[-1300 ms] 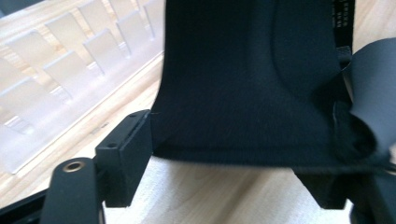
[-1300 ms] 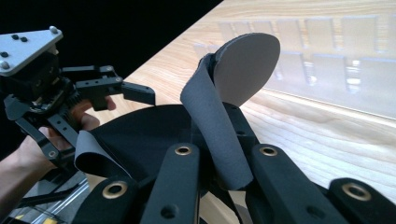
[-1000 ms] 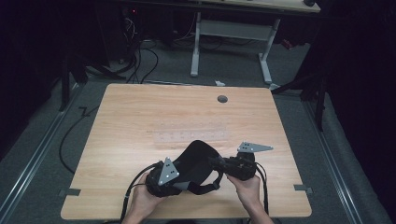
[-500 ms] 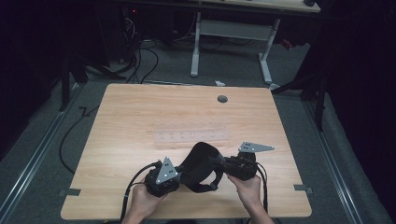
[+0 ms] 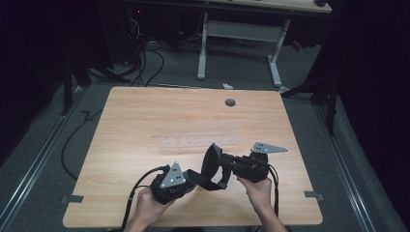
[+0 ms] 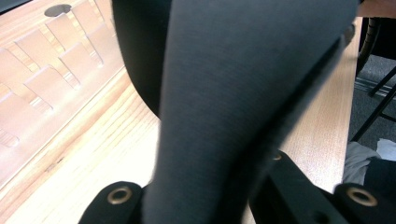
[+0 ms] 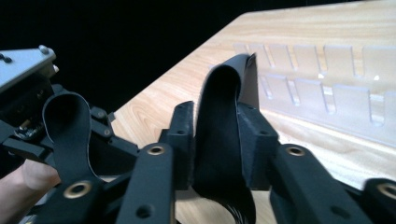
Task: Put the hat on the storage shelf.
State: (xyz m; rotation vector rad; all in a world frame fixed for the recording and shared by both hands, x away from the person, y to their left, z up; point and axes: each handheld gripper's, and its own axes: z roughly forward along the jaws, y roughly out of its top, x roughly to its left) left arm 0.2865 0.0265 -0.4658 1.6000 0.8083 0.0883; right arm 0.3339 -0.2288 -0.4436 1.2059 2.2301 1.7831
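Note:
A wide black fabric strap hangs between my two grippers near the table's front edge. My left gripper is shut on one end; in the left gripper view the strap rises between its jaws and blocks most of the scene. My right gripper is shut on a folded part of the strap, which stands up in a loop between its jaws. The right gripper view also has the left gripper at its left, with the strap's other end curling over it.
A clear plastic plate with rows of slots lies flat at the middle of the wooden table, just beyond the grippers. A round cable hole sits near the far edge. Cables trail off the front edge.
The strap's bulky bunch between the grippers has narrowed into an upright loop by the right gripper. The right gripper has edged slightly away from me. The left has hardly moved.

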